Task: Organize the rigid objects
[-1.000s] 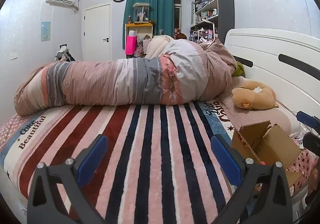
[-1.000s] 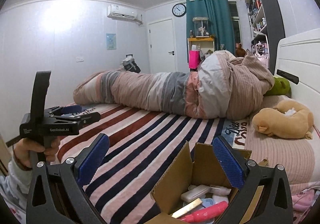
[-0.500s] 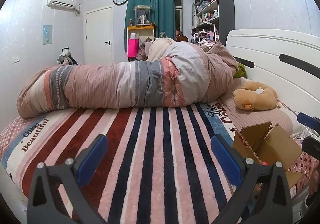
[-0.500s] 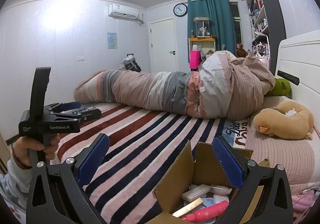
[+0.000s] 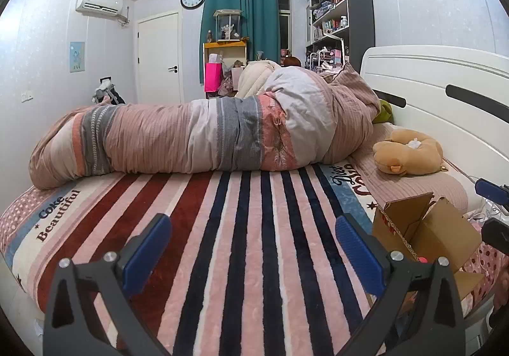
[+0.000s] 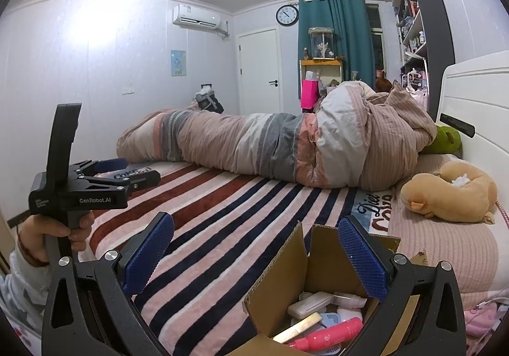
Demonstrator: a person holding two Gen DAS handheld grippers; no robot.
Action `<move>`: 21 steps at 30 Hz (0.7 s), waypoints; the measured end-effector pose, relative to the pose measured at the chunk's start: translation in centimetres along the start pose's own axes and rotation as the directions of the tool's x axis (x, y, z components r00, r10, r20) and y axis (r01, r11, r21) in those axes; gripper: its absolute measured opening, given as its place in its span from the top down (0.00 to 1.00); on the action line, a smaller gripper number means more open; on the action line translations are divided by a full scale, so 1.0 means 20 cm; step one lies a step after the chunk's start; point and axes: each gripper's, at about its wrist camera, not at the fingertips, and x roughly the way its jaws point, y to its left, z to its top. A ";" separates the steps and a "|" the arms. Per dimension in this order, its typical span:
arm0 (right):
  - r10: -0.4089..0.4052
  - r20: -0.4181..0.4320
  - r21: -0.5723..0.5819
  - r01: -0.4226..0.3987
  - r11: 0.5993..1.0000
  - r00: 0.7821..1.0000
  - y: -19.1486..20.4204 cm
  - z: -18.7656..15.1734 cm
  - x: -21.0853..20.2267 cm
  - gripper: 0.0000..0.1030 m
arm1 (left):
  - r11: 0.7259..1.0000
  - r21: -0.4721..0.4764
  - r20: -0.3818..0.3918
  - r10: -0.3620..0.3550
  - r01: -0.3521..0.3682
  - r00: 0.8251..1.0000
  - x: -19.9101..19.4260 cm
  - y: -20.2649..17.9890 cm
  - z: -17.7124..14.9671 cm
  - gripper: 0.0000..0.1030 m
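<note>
Your right gripper (image 6: pixel 254 247) hangs over the open cardboard box (image 6: pixel 321 273), which sits on the striped blanket (image 6: pixel 222 228) near the bed's head-end corner on your side. Its jaws stand wide apart with nothing between them.

Your left gripper (image 5: pixel 253 244) hovers over the middle of the blanket near the front edge, jaws likewise spread and empty. From the right wrist view you can see your hand (image 6: pixel 54 238) gripping its handle.

Location of the task items: the rigid objects lie inside the box. Visible there are a pink bottle (image 6: pixel 327 335), white cases (image 6: pixel 310 305), a pale blue perforated piece (image 6: pixel 329 322) and a flat gold strip (image 6: pixel 297 327), heaped without order. The flaps stand open.

The blanket in front of the rolled duvet (image 5: pixel 203 133) carries no loose rigid items in either view.

Progress assessment: this layout fits two stages equally. Either the items have been gathered into the box, or they wait in it to be sorted out onto the bed. The pictures do not settle which, so you cannot read how much is left
</note>
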 end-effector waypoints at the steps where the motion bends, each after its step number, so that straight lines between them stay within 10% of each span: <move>1: -0.001 0.000 0.000 0.001 1.000 1.000 0.00 0.00 0.00 0.00 | 1.000 0.000 0.000 0.000 0.000 1.000 0.00 0.00 0.00 0.01; 21: 0.007 0.000 -0.006 -0.007 1.000 1.000 -0.03 0.00 0.00 0.00 | 1.000 0.000 0.002 0.003 -0.003 1.000 0.00 0.00 0.00 0.01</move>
